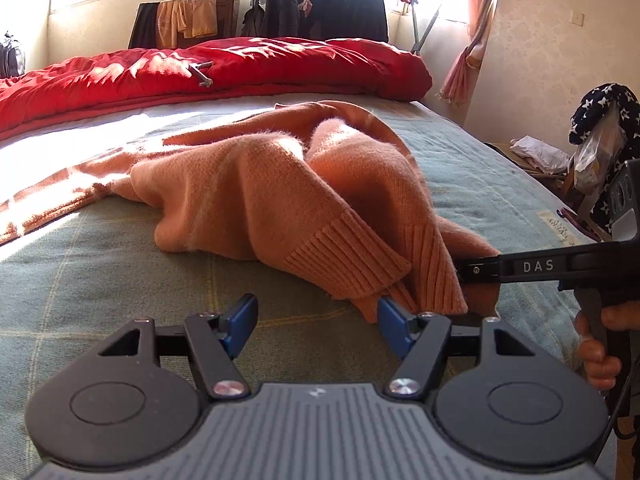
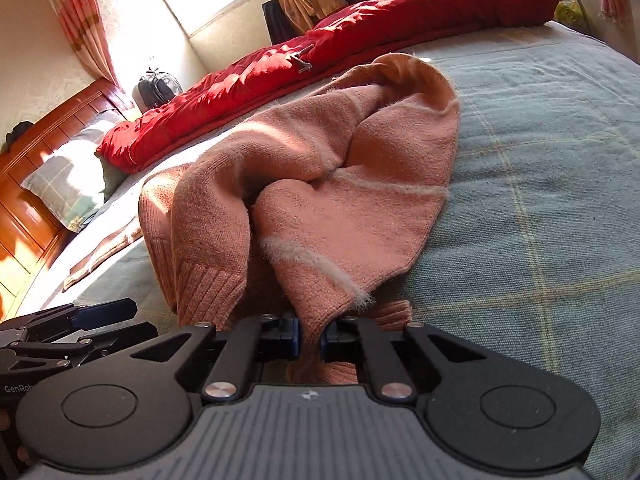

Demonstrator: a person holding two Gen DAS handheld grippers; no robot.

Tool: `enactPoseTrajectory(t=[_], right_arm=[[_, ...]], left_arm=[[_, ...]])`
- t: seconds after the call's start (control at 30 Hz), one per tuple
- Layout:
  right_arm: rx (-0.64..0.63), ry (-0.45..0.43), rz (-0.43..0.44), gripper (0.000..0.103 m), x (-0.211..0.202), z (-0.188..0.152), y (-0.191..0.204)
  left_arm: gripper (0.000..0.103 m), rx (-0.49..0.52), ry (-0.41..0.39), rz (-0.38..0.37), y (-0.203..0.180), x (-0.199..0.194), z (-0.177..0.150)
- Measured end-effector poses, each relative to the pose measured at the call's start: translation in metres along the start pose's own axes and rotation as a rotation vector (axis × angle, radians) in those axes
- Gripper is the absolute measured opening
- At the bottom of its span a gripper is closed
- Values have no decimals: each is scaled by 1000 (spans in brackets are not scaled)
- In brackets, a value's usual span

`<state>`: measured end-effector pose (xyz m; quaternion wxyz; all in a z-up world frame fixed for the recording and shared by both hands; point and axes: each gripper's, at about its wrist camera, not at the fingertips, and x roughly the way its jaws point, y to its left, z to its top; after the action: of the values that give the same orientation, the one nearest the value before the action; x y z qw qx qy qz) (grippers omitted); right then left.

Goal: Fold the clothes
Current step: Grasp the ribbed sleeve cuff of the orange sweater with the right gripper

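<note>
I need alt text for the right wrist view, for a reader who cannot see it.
The right gripper has its fingers shut on the edge of a crumpled orange sweater lying on a grey-green bedspread. A red duvet lies behind, and the open left gripper shows at the lower left.

The bed (image 1: 120, 264) fills the view, spread with a grey-green cover crossed by faint yellow check lines, sun falling across its left part. An orange knit sweater (image 1: 256, 184) lies crumpled on the cover, its ribbed hem at the near side and the rest trailing away to the left. Along the far edge a red quilt (image 1: 224, 68) stretches across the bed. At the head end, a checked pillow (image 2: 68, 176) rests against the wooden headboard (image 2: 28, 184).
</note>
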<state>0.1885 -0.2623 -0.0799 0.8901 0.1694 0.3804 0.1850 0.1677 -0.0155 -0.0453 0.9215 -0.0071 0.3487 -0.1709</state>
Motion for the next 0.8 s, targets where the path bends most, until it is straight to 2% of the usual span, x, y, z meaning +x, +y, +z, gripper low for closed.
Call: enactPoseTrajectory(t=[0.13,0.2,0.43,0.5,0.6,0.73,0.8], right_arm=[[-25,20,-24,15,5,-3,4],[-39,31,-45,25,8,-6,7],[-40,56,-39,40,15,-11,8],[-41,55,-19,54,16,-13,10],[-39,40,4,66,17,-17,11],[-18,7,26,74,17,-24,10],[-25,-8,35,82,18,-27,12]], left_arm=[[67,-4,8,1,0,2,-1],[67,-6,9,2,0,2,-2],[67,-25,18,6,4,3,-4],[67,-30,21,0,5,4,-5],[67,-39,23,2,7,5,-6],[68,-52,24,6,10,6,-7],[67,-60,27,11,11,6,-7]])
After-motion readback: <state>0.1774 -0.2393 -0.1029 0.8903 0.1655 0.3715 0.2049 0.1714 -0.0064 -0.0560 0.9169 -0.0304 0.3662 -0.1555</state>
